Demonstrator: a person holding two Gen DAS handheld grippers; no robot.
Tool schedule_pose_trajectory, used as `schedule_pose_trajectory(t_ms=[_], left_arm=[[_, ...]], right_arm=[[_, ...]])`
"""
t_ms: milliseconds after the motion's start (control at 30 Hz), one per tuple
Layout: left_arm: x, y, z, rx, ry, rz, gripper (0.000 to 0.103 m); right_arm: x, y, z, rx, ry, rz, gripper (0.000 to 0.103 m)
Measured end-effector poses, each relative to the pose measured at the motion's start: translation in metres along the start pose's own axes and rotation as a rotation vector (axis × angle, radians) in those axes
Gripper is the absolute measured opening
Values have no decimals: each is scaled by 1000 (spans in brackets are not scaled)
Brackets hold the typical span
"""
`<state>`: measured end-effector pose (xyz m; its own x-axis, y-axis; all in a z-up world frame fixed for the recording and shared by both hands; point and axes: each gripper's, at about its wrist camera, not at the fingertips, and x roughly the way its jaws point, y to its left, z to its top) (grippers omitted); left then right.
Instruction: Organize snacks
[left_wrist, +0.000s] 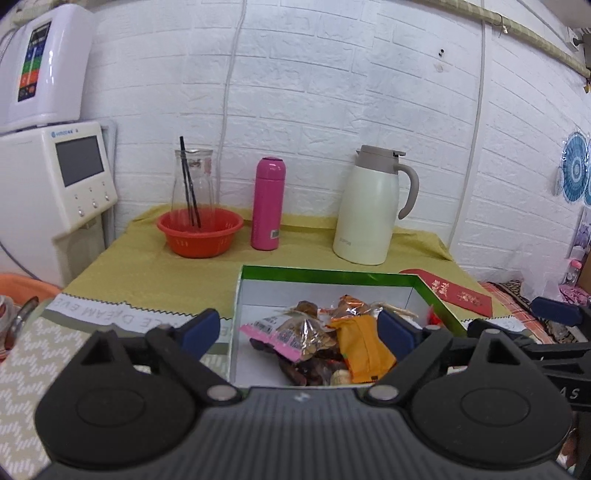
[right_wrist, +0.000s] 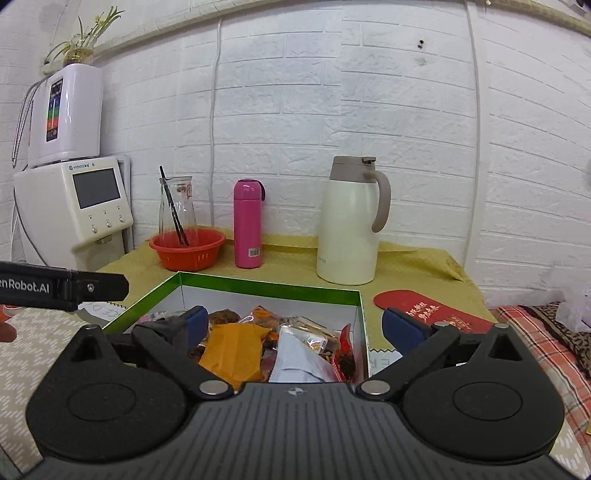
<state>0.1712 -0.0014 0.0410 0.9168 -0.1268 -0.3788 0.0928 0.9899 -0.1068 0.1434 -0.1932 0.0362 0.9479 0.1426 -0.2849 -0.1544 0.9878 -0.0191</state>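
A: The olive-cloth-covered tabletop (left_wrist: 147, 273) carries a green-rimmed white cardboard box (right_wrist: 258, 286) near its front edge, with the tall cream thermal jug (right_wrist: 349, 229) and the slim pink flask (right_wrist: 248, 225) well behind it. What is the risk?

B: Both sets of tongs stand spread wide and empty, the left tongs (left_wrist: 299, 328) and the right tongs (right_wrist: 295, 325) each hovering over the heap of wrapped snacks (left_wrist: 325, 343) inside the box. A low pass could catch the thin card wall and drag the whole box.

A: And the smaller pieces?

B: The orange packet (right_wrist: 232, 350) lies on top of the heap; a pinch there probably drags its slippery neighbours out over the rim.
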Motion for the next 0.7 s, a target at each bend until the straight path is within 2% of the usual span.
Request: schedule_pose_trajectory(t_ms=[300,500,700], left_arm=[[-66,-1,-43,3,30,116,90],[-82,-7,-69,36,83,128,90],[-85,-12,-83,69,112,148,90]], right_arm=[[-70,4,-25,25,20,-15,103],[-79,6,-52,60,85,-12,103],[-79,11,-68,49,124,-46,103]])
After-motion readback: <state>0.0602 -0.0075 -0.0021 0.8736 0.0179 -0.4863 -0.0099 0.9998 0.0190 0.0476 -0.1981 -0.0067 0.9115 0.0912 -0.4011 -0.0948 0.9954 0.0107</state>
